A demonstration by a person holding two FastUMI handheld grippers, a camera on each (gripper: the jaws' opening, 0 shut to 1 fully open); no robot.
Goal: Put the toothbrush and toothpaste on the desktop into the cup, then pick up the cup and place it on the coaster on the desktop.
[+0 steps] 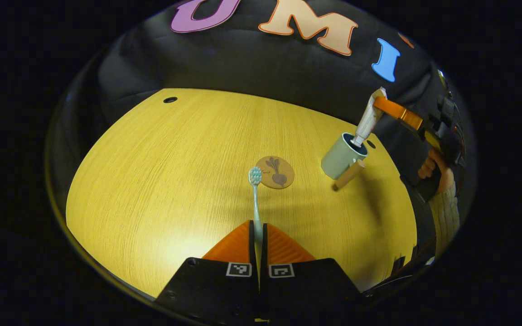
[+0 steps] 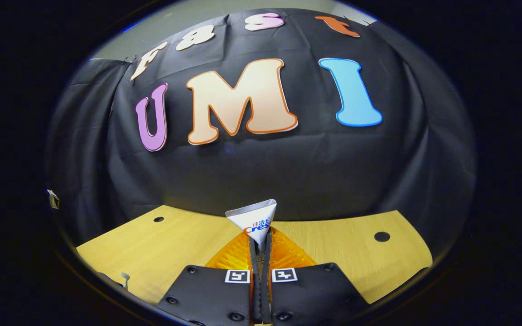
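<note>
Right tool [image 2: 259, 253] lowers the toothpaste [image 1: 367, 118] into the cup [image 1: 341, 159]; left tool [image 1: 258, 235] clamps the toothbrush [image 1: 255, 190] (coaster [image 1: 275, 172] waits, unused).

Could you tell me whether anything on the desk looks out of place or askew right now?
Nothing is spilled or damaged. The pale green cup with a wooden handle sits beside the round beet-print coaster, not on it, and the white toothpaste tube leans out of it.

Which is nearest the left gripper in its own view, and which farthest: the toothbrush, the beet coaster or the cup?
1. Toothbrush: clamped in the left gripper, bristles pointing forward.
2. Coaster: flat on the table just past the bristles, slightly right.
3. Cup: farthest, off to the right, with the toothpaste tube going in.
</note>
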